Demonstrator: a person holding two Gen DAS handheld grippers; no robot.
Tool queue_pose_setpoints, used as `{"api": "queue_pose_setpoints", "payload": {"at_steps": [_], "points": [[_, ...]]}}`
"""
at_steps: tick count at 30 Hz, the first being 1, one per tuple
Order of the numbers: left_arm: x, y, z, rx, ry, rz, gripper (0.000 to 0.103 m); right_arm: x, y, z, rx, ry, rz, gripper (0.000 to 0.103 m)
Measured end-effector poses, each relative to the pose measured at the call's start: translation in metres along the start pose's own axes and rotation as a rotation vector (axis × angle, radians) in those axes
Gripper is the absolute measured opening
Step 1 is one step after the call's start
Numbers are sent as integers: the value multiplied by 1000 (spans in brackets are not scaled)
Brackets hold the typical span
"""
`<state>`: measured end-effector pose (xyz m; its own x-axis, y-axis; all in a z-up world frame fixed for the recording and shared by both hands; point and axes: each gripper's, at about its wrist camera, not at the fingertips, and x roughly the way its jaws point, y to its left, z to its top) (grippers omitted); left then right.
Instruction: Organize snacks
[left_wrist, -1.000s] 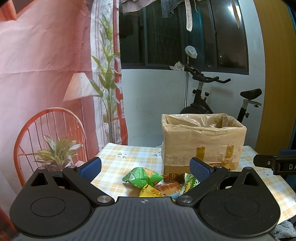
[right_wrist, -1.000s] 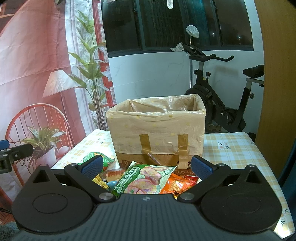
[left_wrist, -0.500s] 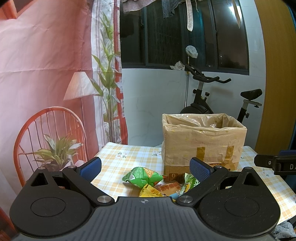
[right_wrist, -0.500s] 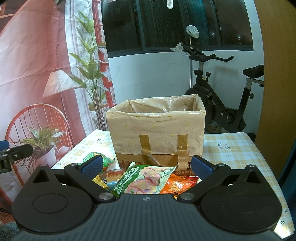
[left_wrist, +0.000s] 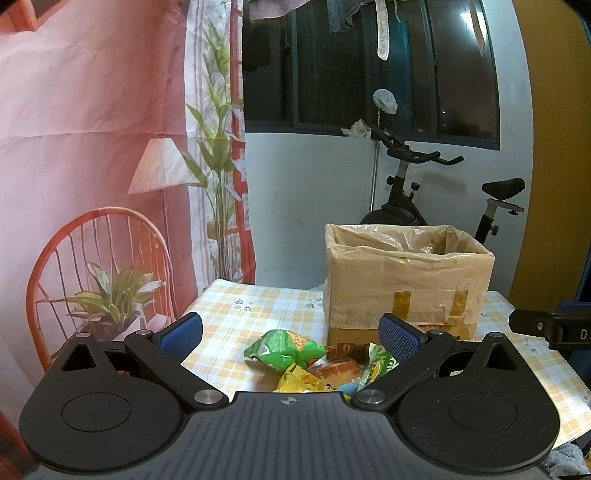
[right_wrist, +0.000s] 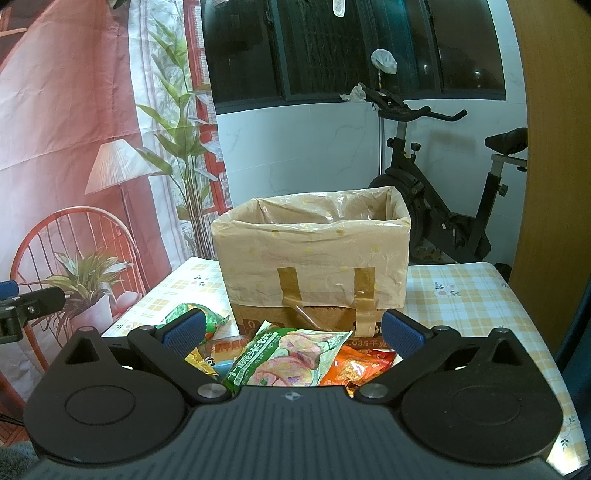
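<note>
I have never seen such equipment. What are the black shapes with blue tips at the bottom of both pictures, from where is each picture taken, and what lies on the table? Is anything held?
The black shapes are two hand-held grippers; a person carries one in each hand. Each has a small camera looking forward along its two fingers, so one picture comes from the left gripper and the other from the right gripper. The blue tips are the finger pads.

Both cameras look at a table with a yellow checked tablecloth. On it stands an open cardboard box lined with a plastic bag. In front of the box lies a pile of snack packets, among them a green packet, a large green and white packet and an orange one.

Both grippers are open, and nothing is held.
</note>
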<state>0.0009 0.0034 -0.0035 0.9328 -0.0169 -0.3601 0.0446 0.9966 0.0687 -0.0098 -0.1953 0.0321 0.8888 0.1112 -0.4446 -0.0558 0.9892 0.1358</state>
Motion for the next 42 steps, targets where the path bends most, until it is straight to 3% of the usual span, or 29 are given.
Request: {"api": "queue_pose_setpoints", "payload": {"at_steps": [6,13,21,28,35,42], "points": [[10,17,4,-34,-5,28,102,5,-5,-2,11,-6,7,103],[45,40,1,-68,1,82,102,37,-7,-6,-40,-100,-4,103],[107,48,-24,-55,88,77,102,97,-2,-20,-91,-26,-9,103],[137,52,-46,-64,112,15,97,140,1,-38,-105,60,-12,103],[159,52,-71,-106,165,-17,95,139,-7,-63,-55,55,-7,103],[172,54,-89,-126,207,-33,95,146,-18,-77,-5,111,29,103]]}}
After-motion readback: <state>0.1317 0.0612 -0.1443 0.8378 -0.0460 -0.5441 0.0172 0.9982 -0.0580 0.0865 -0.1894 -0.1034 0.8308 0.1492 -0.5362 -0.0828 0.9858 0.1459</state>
